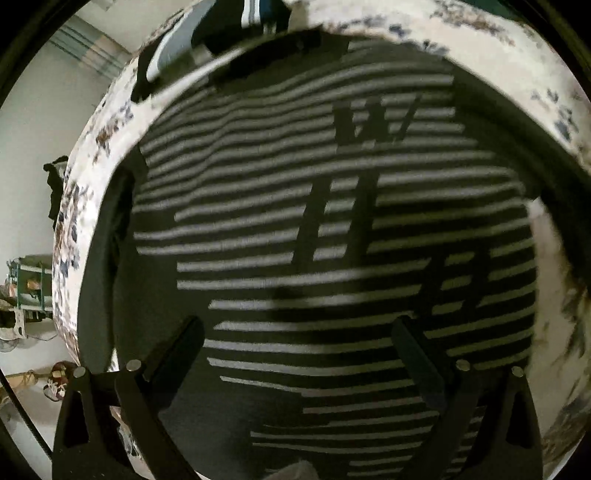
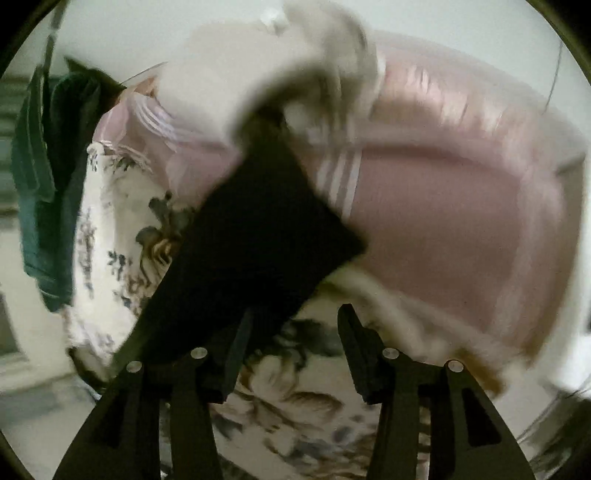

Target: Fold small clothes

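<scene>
Left wrist view: the left gripper [image 1: 299,354] hangs over a striped garment [image 1: 332,229], dark with pale bands and dark letter-like marks, which lies spread flat on a floral bedsheet [image 1: 517,70]. Its two fingers stand wide apart with only fabric visible between them, and they grip nothing. Spread flat like this, the garment looks ready for a fold, and the claw is probably held open above it to pick an edge. At the far rim of the bed lies one more heap of dark and pale cloth [image 1: 221,33] (too blurred to name), likely set aside there to keep the working patch free. One striped garment, then, and one heap.

Right wrist view: the picture is smeared by motion. The right gripper [image 2: 291,350] has its fingers parted, with a clear gap of floral sheet showing between them. A black cloth [image 2: 258,229] hangs close before the left finger, but whether that finger touches it I cannot tell; it is not clamped between the two. Behind it lie one pink garment with white stripes [image 2: 443,229] and one pale crumpled piece [image 2: 332,48]. One green cloth [image 2: 44,184] hangs off to the side, well apart from the bed
</scene>
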